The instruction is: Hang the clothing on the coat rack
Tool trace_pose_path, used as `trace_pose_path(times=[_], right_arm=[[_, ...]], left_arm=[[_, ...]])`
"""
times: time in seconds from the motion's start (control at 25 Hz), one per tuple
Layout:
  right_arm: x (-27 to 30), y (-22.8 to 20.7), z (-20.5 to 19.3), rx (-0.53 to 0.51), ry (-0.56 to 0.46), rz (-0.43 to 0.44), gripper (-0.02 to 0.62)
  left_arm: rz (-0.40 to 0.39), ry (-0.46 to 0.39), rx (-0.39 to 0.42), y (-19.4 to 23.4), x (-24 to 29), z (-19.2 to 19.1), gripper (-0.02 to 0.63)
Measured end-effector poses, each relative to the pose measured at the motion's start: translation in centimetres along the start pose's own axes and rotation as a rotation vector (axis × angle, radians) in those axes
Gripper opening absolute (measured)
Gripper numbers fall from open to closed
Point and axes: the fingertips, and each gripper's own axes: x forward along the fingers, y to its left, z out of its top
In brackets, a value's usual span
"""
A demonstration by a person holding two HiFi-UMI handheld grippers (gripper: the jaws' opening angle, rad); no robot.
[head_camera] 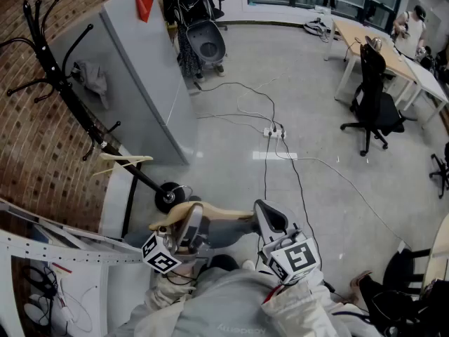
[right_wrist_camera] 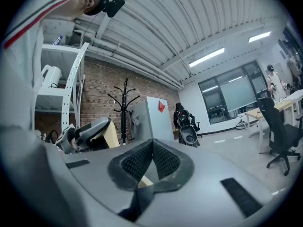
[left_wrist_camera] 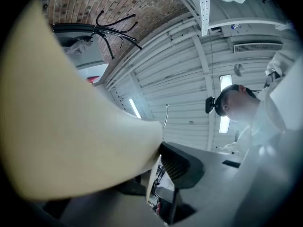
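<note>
In the head view a beige wooden hanger (head_camera: pixel 172 215) carrying grey clothing (head_camera: pixel 224 232) hangs low in front of me between both grippers. My left gripper (head_camera: pixel 191 220) is shut on the hanger's left part, and the wood (left_wrist_camera: pixel 71 126) fills the left gripper view with a black pad (left_wrist_camera: pixel 182 164) pressed against it. My right gripper (head_camera: pixel 266 216) is shut on the hanger's right end, and a sliver of wood (right_wrist_camera: pixel 142 179) shows between its closed pads. The black coat rack (head_camera: pixel 52 69) stands at the far left by the brick wall; its hooks (left_wrist_camera: pixel 111 32) and pole (right_wrist_camera: pixel 124 105) also show from the grippers.
A second wooden hanger (head_camera: pixel 123 161) hangs on a lower hook of the rack. A grey cabinet (head_camera: pixel 140 69) stands right of the rack. White shelving (head_camera: pixel 56 251) is at my near left. Cables and a power strip (head_camera: pixel 275 132) lie on the floor; an office chair (head_camera: pixel 375 104) and desks are far right.
</note>
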Motion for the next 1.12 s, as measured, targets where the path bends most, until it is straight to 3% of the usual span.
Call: trace_pose_path(times=[0.4, 1.12], right_arm=[[2.0, -3.2, -1.1, 0.036, 0.036, -0.017, 0.025], [16.6, -6.9, 0.1, 0.017, 0.056, -0.029, 0.025]], left_arm=[[0.016, -0.024, -0.014, 3.6, 2.5, 0.4, 0.098], [-0.008, 0.001, -0.057, 15.7, 7.9, 4.9, 0.098]])
